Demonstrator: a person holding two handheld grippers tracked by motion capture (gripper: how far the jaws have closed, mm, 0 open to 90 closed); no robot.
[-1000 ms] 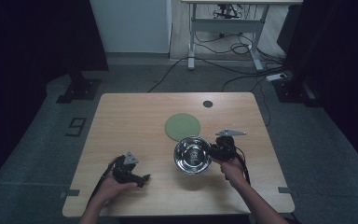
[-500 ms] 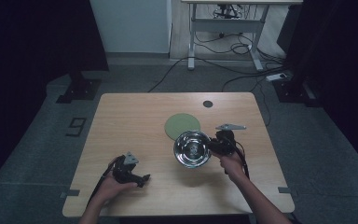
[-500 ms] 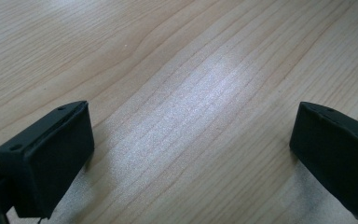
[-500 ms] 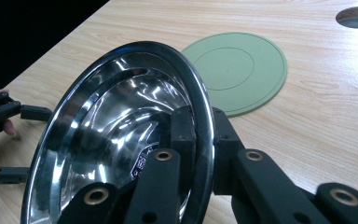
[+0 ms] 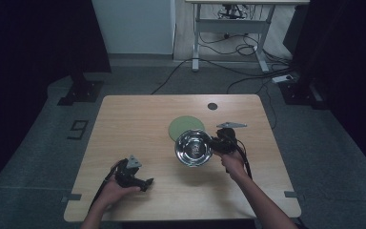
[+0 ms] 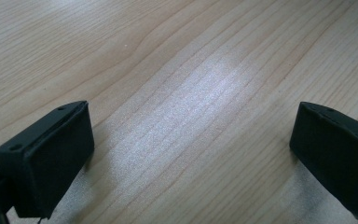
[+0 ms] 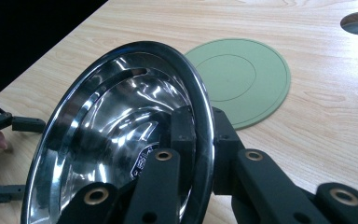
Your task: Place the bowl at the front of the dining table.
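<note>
1. The steel bowl sits over the middle of the wooden tabletop, on the person's side of the green round mat, and its far rim overlaps the mat's near edge in the high view.
2. The right tongs are at the bowl's right-hand rim, pinching it: in the right gripper view one jaw lies inside the bowl against its shiny wall and the other outside, with the rim between them.
3. In that same view the bowl is tilted, its open side turned towards the camera (whether any part of its base touches the tabletop cannot be told), and the mat lies flat on the wood beyond it.
4. The right hand holds its tongs just to the right of the bowl, nearer the person, a cable trailing back along the forearm.
5. The left tongs are well to the left of the bowl, nearer the person's edge, held low in the left hand.
6. In the left gripper view its jaws stand spread wide, with bare wood between them and nothing gripped.
7. A small dark round hole lies in the tabletop beyond the bowl, past the mat towards the far edge.
</note>
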